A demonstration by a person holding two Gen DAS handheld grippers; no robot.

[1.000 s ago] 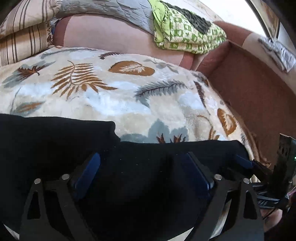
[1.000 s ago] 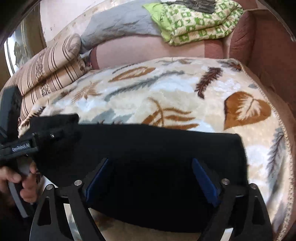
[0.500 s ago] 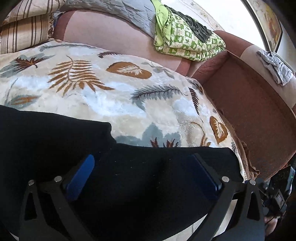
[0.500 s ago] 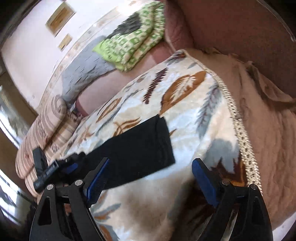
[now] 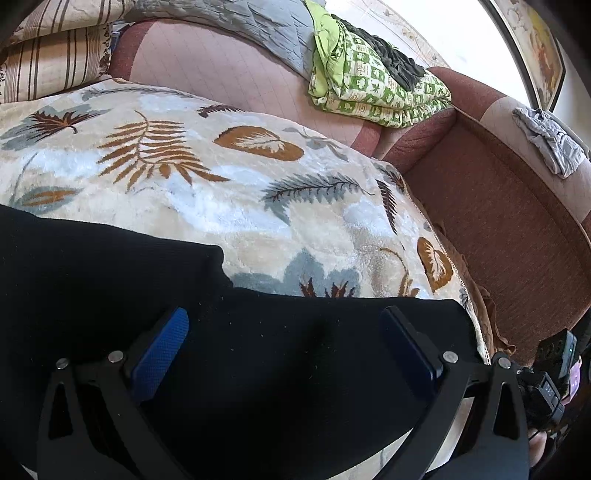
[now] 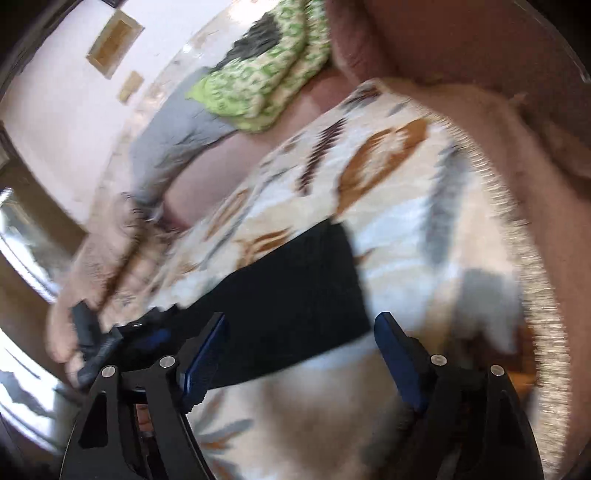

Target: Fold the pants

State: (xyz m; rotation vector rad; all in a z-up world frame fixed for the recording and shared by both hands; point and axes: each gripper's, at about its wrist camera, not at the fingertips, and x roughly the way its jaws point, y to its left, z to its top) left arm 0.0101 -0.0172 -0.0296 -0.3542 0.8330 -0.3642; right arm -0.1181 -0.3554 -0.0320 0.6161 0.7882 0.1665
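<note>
The black fabric pants are seen folded into a strip on the leaf-patterned plush blanket at lower frame, seemingly needing another fold, while the left gripper is held wide open over them and the right gripper, its jaws just narrowed, grips nothing.

The pants are plain black. They lie on a cream blanket printed with rust-brown ferns and leaves, grey-blue feathers and pale blue patches; its edge has a beige fringe. Behind the blanket the sofa is reddish brown with a pale pink back panel. On the sofa back above the blanket lies a folded cover in lime green and white checks, a dark grey cloth on top of it, and a grey quilted throw beside it. Left of the blanket the pillows are cream with brown stripes. Each claw is black with blue pads.
</note>
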